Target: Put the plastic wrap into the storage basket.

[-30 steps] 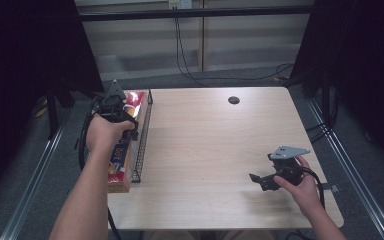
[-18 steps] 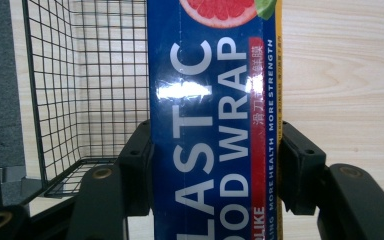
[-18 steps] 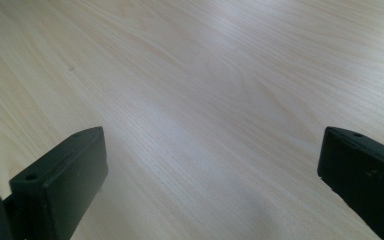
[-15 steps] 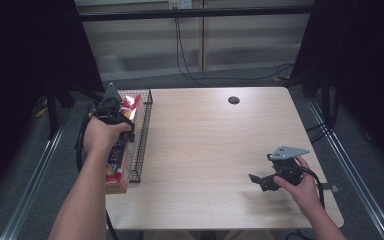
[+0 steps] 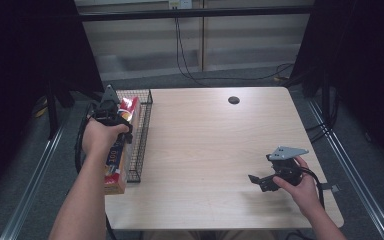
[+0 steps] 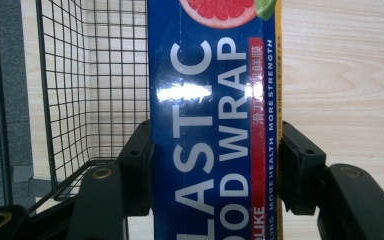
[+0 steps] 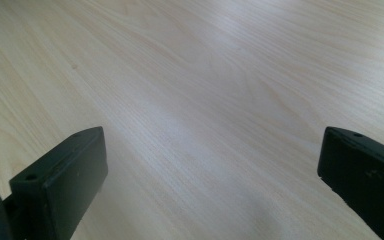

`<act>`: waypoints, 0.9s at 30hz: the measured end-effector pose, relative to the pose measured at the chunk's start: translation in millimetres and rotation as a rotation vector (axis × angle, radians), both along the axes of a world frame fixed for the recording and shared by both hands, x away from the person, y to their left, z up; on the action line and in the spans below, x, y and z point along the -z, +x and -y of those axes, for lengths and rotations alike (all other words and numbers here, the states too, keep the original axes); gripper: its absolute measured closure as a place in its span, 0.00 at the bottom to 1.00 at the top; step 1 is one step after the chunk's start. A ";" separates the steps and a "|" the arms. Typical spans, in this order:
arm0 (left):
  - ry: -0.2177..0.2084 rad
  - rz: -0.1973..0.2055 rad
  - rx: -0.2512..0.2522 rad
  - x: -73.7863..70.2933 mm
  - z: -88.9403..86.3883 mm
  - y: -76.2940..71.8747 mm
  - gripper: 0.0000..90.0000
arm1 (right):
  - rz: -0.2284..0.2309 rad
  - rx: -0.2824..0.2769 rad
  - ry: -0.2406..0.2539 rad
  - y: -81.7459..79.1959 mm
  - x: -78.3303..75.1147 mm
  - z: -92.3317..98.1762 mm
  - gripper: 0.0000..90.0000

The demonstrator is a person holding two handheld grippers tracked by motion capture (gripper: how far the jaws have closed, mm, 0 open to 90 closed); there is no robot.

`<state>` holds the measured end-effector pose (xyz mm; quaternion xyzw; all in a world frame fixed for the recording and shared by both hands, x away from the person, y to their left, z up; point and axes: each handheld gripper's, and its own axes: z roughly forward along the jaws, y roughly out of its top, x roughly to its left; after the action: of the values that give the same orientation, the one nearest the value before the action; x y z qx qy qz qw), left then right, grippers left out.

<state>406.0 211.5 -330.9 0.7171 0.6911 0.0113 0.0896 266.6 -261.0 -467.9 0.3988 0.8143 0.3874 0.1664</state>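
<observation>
A pale wood-grain desk (image 5: 205, 150) stands on grey carpet (image 5: 25, 200), dark curtains (image 5: 25, 60) at both sides. Near the front right corner, the right gripper (image 5: 260, 182) hovers low with jaws wide apart, holding nothing. At the left edge, the left gripper (image 5: 111, 114) clamps a long blue plastic wrap box (image 6: 215, 125) beside a black wire basket (image 5: 142, 135). Near the far edge sits a small dark disc (image 5: 234, 100). Cables (image 5: 190, 60) trail beyond.
</observation>
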 end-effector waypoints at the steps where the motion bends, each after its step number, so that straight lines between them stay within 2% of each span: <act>1: -0.001 0.003 -0.002 0.6 0.1 -0.2 0.49 | -0.001 -0.001 0.001 0.0 0.0 -0.1 0.00; 9: -0.012 0.002 -0.004 5.4 -7.4 0.5 0.49 | -0.002 -0.008 -0.002 0.2 1.1 -1.2 0.00; 11: 0.000 0.001 -0.004 7.5 -8.9 0.5 0.49 | -0.002 -0.006 -0.005 0.1 1.1 -1.4 0.00; 16: -0.008 -0.009 -0.015 12.8 -13.1 1.1 0.49 | -0.004 -0.013 -0.007 0.2 1.5 -1.7 0.00; 27: 0.014 -0.016 -0.016 23.2 -18.5 2.8 0.49 | -0.005 -0.014 -0.009 0.4 2.0 -2.6 0.00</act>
<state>408.8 229.9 -354.1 0.7124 0.6972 0.0111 0.0791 267.0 -258.4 -469.9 0.3933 0.8193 0.3839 0.1633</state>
